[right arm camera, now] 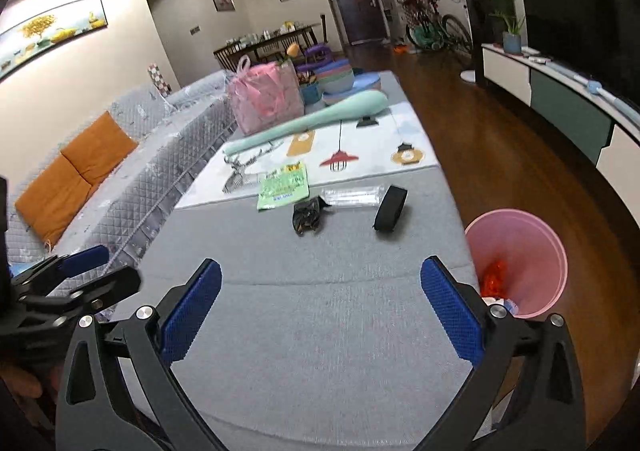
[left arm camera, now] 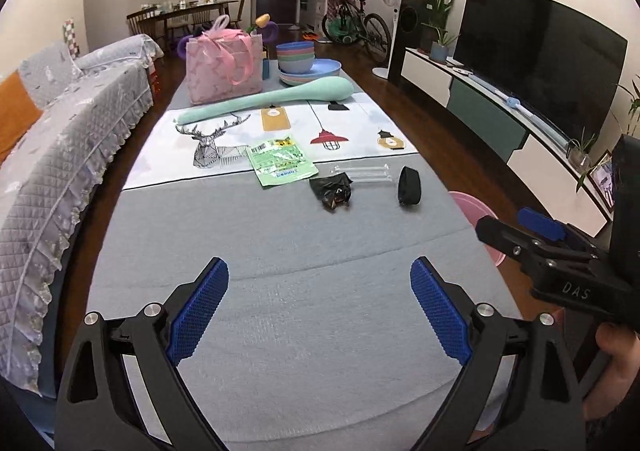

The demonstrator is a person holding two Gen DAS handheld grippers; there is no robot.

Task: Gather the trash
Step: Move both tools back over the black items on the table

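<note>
Left tool (left arm camera: 319, 305): blue pads spread wide apart, nothing between them, hanging over the bare grey cloth of the tabletop (left arm camera: 280, 235)
Right tool (right arm camera: 320, 305): pads likewise wide apart and empty, over the same grey cloth, beside the left tool
Green wrapper (left arm camera: 281, 162): flat on the tabletop, half on the printed mat (left arm camera: 288, 131), well ahead of both tools
Black crumpled wrapper (left arm camera: 333, 192): just right of the green one
Clear plastic tubes (left arm camera: 362, 171): lying behind the black crumpled wrapper
Black roll (left arm camera: 409, 186): on its edge, right of the tubes
Pink bin (right arm camera: 520, 263): on the floor by the tabletop's right edge, orange scraps inside
Far end: pink bag (left arm camera: 224, 69), stacked bowls (left arm camera: 296, 56), long mint cushion (left arm camera: 268, 98)
</note>
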